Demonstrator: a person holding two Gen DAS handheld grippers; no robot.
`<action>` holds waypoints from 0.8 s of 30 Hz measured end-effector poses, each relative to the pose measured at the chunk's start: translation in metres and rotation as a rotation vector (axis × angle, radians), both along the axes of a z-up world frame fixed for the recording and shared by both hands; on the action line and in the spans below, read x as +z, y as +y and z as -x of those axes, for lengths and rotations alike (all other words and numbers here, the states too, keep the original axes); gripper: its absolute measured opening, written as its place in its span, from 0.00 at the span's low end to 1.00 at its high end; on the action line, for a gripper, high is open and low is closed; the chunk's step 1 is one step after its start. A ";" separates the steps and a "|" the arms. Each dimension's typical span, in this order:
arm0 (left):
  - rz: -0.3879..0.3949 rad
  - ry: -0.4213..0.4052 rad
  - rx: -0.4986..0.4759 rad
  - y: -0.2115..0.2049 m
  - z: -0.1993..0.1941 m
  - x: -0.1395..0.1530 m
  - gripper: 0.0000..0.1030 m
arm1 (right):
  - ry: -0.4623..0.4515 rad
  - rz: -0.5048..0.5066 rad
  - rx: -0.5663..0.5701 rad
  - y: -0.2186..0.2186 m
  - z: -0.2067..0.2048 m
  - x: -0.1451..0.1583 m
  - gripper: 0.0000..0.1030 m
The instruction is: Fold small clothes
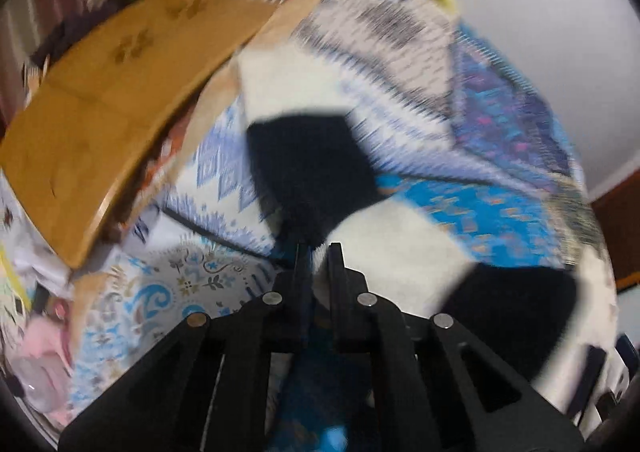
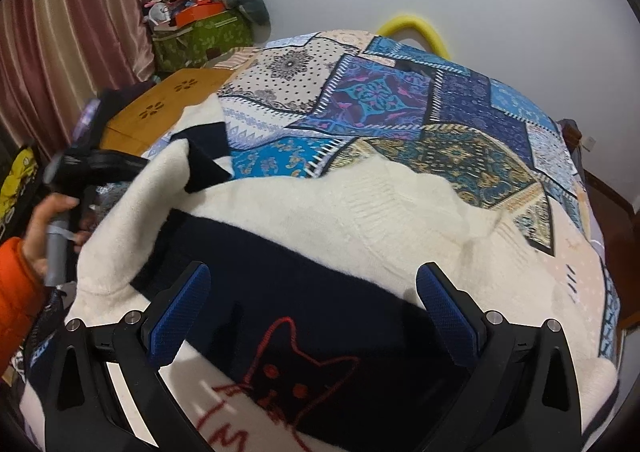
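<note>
A cream and navy sweater (image 2: 360, 219) with a red cat outline (image 2: 288, 364) lies on a patchwork bedspread (image 2: 400, 107). My right gripper (image 2: 312, 312) is open, its blue pads (image 2: 180, 312) hovering over the navy band just above the cat. My left gripper (image 1: 318, 252) is shut on the sweater's navy sleeve cuff (image 1: 308, 179) and holds it up; that view is motion-blurred. In the right wrist view the left gripper (image 2: 100, 167) shows at the left, holding the sleeve (image 2: 168, 171) over the sweater's body.
A wooden lap table (image 2: 168, 107) stands at the bed's left, also in the left wrist view (image 1: 100, 99). A green box with clutter (image 2: 200, 35) and pink curtains (image 2: 72, 23) sit behind. A yellow tube (image 2: 416, 27) lies at the far edge.
</note>
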State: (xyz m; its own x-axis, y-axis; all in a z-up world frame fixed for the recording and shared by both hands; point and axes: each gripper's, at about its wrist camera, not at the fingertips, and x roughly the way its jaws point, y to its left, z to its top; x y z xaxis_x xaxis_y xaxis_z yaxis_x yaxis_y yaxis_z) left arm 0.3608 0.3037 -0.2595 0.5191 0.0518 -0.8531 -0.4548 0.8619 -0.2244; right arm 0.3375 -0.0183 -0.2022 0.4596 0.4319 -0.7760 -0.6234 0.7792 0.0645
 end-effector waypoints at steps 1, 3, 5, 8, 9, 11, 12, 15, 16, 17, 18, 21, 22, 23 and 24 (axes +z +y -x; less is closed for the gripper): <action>-0.013 -0.031 -0.029 -0.008 0.003 0.016 0.05 | 0.000 0.003 -0.008 -0.005 0.000 0.002 0.99; -0.031 -0.080 -0.080 -0.025 0.002 0.039 0.04 | 0.000 0.004 -0.024 -0.013 0.001 0.004 0.99; -0.048 -0.144 -0.163 -0.053 0.007 0.070 0.03 | 0.002 0.006 -0.048 -0.025 0.001 0.007 0.99; -0.029 -0.197 -0.279 -0.098 0.010 0.097 0.02 | 0.008 0.011 -0.084 -0.046 0.002 0.011 0.99; -0.012 -0.209 -0.327 -0.117 0.012 0.103 0.02 | 0.009 0.007 -0.098 -0.055 0.004 0.014 0.99; 0.023 -0.214 -0.393 -0.147 0.016 0.107 0.02 | 0.010 0.000 -0.124 -0.071 0.007 0.019 0.99; 0.037 -0.213 -0.419 -0.162 0.016 0.106 0.02 | 0.007 -0.003 -0.136 -0.077 0.008 0.021 0.99; 0.050 -0.198 -0.498 -0.200 0.020 0.099 0.02 | -0.008 -0.011 -0.162 -0.096 0.014 0.031 0.99; 0.051 -0.186 -0.521 -0.210 0.021 0.094 0.02 | -0.015 -0.010 -0.166 -0.100 0.017 0.034 0.99; 0.054 -0.169 -0.550 -0.221 0.025 0.087 0.02 | -0.021 -0.009 -0.168 -0.103 0.020 0.036 0.99; 0.052 -0.147 -0.575 -0.234 0.029 0.079 0.02 | -0.026 -0.009 -0.168 -0.106 0.023 0.038 0.99; 0.060 -0.094 -0.643 -0.257 0.041 0.059 0.02 | -0.035 -0.016 -0.159 -0.113 0.031 0.043 0.99; 0.067 -0.076 -0.656 -0.261 0.047 0.055 0.03 | -0.036 -0.020 -0.152 -0.114 0.033 0.044 0.99; 0.069 -0.068 -0.657 -0.264 0.052 0.054 0.03 | -0.036 -0.024 -0.147 -0.115 0.033 0.044 0.99; 0.067 -0.065 -0.656 -0.264 0.053 0.052 0.03 | -0.037 -0.028 -0.140 -0.114 0.035 0.044 0.99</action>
State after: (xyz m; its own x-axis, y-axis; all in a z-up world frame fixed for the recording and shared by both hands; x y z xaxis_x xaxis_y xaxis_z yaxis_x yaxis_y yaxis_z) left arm 0.3074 0.0395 -0.2073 0.4756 -0.3447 -0.8093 0.1763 0.9387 -0.2962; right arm 0.3023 -0.1328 -0.1583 0.5448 0.3826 -0.7462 -0.5112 0.8569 0.0661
